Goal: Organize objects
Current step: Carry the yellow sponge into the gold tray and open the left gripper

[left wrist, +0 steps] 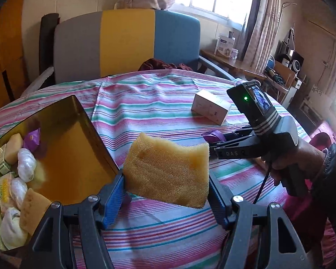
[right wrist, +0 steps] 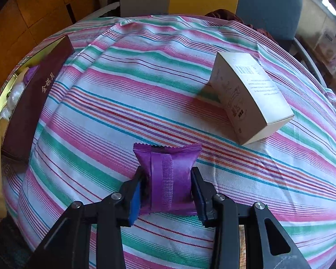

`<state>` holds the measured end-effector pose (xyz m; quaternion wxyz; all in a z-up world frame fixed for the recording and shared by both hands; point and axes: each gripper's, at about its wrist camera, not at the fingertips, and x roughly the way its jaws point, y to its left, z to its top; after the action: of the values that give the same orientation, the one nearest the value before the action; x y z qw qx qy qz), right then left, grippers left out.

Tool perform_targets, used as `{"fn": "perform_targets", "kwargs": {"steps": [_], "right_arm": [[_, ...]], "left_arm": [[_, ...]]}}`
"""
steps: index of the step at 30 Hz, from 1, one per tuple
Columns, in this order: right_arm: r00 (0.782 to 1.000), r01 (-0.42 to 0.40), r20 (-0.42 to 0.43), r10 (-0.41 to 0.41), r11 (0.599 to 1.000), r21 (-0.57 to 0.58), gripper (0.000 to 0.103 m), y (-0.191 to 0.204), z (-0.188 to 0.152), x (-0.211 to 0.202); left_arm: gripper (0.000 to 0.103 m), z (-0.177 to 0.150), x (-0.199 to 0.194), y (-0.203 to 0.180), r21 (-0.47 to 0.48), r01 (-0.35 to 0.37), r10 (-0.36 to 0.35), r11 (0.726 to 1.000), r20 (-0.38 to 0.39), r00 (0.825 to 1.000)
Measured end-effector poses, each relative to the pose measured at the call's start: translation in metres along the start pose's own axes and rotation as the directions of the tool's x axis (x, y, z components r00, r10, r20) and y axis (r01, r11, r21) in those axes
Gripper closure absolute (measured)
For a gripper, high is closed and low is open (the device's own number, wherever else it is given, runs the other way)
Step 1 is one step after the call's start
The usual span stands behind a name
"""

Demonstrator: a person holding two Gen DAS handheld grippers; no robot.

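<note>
**Sponge and purple packet gripped over a striped tablecloth**

Far left in the left wrist view: open gold tin (left wrist: 82, 134) resting on the striped tablecloth (left wrist: 145, 103), holding white wrapped pieces, a purple wrapped piece, small tan blocks and a little printed box. Just right of the tin's near corner: left gripper (left wrist: 166, 192), jaws wide, clamped on a yellow sponge (left wrist: 168, 172) raised off the cloth and tilted. Further right and beyond: small white box (left wrist: 210, 106) lying alone on the cloth. At the right edge: right gripper (left wrist: 215, 137) held in a hand (left wrist: 302, 163), tips lowered to a purple packet (left wrist: 214, 134), close beside the sponge's far corner. Behind the table: chair back (left wrist: 127, 42) in grey, yellow and blue panels.

In the right wrist view, from the left: dark maroon tin side with gold characters (right wrist: 35, 103), then the purple packet pinched narrowly between both pads, lying on the cloth, then the white box well apart to the right.
</note>
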<state>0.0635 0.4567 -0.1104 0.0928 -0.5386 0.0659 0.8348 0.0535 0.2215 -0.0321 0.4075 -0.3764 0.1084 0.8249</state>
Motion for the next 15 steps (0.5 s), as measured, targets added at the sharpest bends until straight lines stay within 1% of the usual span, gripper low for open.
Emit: {"fn": "perform_targets", "kwargs": {"steps": [6, 15], "right_arm": [[1.000, 0.009, 0.006, -0.009, 1.000, -0.014, 0.062, 0.001, -0.001, -0.001], [1.000, 0.025, 0.017, -0.024, 0.999, -0.039, 0.062, 0.004, -0.001, -0.001]], "left_arm": [[0.034, 0.001, -0.002, 0.002, -0.004, 0.008, -0.008, 1.000, 0.009, 1.000], [0.035, 0.003, -0.006, 0.013, -0.039, 0.019, -0.019, 0.999, 0.019, 1.000]]}}
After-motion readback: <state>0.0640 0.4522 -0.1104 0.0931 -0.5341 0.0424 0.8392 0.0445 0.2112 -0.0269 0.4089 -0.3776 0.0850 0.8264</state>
